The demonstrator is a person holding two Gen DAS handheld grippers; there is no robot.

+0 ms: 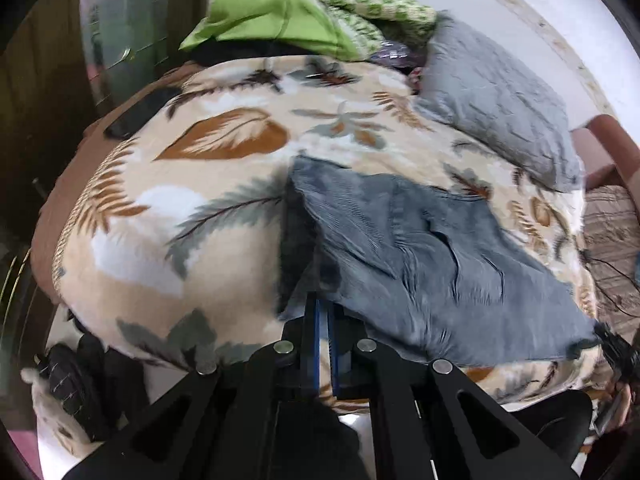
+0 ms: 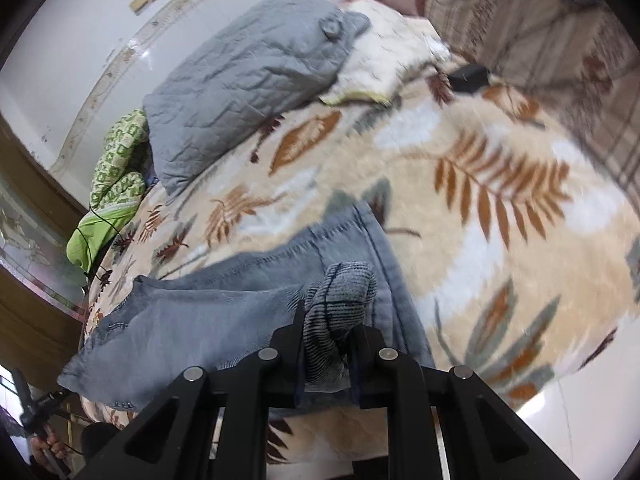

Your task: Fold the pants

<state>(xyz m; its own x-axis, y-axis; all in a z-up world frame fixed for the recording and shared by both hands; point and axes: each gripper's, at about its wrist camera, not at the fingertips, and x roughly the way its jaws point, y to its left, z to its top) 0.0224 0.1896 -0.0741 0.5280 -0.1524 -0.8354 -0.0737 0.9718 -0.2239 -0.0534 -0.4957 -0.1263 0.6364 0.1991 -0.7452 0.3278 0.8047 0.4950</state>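
Grey-blue pants (image 1: 420, 248) lie partly folded on a leaf-patterned blanket (image 1: 200, 208). In the left wrist view my left gripper (image 1: 323, 306) is shut on the pants' near left edge, and the cloth drapes over its blue fingertips. In the right wrist view the pants (image 2: 200, 320) stretch off to the left. My right gripper (image 2: 332, 320) is shut on a bunched, ribbed fold of the pants. The pinched cloth is raised a little above the blanket (image 2: 480, 200).
A grey pillow (image 1: 492, 100) (image 2: 248, 76) lies at the far side of the bed, with green cloths (image 1: 260, 16) (image 2: 116, 184) beside it. A dark flat object (image 1: 136, 116) rests near the bed's left edge. A black item (image 2: 468, 76) sits far right.
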